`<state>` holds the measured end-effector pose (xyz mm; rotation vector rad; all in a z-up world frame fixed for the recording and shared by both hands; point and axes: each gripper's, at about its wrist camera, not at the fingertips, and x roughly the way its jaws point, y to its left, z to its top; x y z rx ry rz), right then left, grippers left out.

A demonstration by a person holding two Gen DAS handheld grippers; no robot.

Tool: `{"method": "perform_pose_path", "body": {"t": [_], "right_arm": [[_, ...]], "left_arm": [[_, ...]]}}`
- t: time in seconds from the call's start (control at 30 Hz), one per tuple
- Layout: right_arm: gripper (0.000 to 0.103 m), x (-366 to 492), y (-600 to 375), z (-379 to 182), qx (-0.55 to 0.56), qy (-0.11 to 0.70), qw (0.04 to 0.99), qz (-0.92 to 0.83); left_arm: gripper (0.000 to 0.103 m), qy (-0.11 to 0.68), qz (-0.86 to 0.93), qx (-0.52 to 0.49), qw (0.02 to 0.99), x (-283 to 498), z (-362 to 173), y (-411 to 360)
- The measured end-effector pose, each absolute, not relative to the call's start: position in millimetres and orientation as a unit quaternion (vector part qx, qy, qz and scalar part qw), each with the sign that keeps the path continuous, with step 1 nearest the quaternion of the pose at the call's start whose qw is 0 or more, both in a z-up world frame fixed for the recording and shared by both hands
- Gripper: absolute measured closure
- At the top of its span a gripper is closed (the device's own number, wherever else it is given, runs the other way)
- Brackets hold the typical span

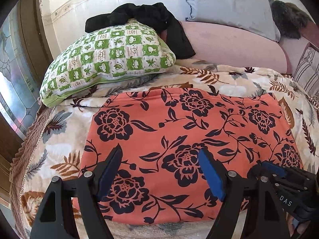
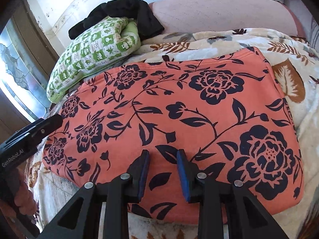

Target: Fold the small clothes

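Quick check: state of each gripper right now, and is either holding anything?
Left gripper: open wide, holding nothing, above the orange floral garment.
Right gripper: open narrowly, nothing between its fingers, above the same garment.

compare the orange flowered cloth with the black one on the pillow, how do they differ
The orange flowered cloth lies flat in a neat rectangle on the leaf-print blanket; the black cloth is bunched up and draped over the green checked pillow. The orange one carries a dark flower print; the black one is plain. The orange one lies right under both claws, the black one farther off by the wall. Neither is held.
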<state>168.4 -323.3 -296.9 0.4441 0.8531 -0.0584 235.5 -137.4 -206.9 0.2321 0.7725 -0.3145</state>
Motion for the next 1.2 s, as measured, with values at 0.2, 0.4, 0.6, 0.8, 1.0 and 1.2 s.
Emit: {"method": "perform_pose_path", "body": {"t": [0.2,0.4,0.6,0.8,1.0,1.2], "right_arm": [[0.071,162,-319,-283,0.216,0.385,0.897,-0.014],[0.071,161,-305,-272,0.210,0.374,0.903,0.006],[0.071,163,-293,-273,0.205,0.378,0.903,0.016],[0.070,170,-289,-291,0.200,0.409,0.890,0.017],[0.070,168,-290,-288,0.203,0.394,0.896,0.020],[0.070,162,-300,-275,0.210,0.358,0.910,0.006]], "left_arm": [[0.023,0.370,-0.149,0.125,0.909,231,-206,-136],[0.023,0.363,-0.137,0.142,0.911,225,-207,-126],[0.023,0.361,-0.126,0.155,0.911,223,-211,-115],[0.023,0.370,-0.107,0.154,0.910,231,-217,-108],[0.023,0.357,-0.105,0.143,0.917,232,-211,-106],[0.023,0.350,-0.126,0.116,0.921,229,-203,-106]]}}
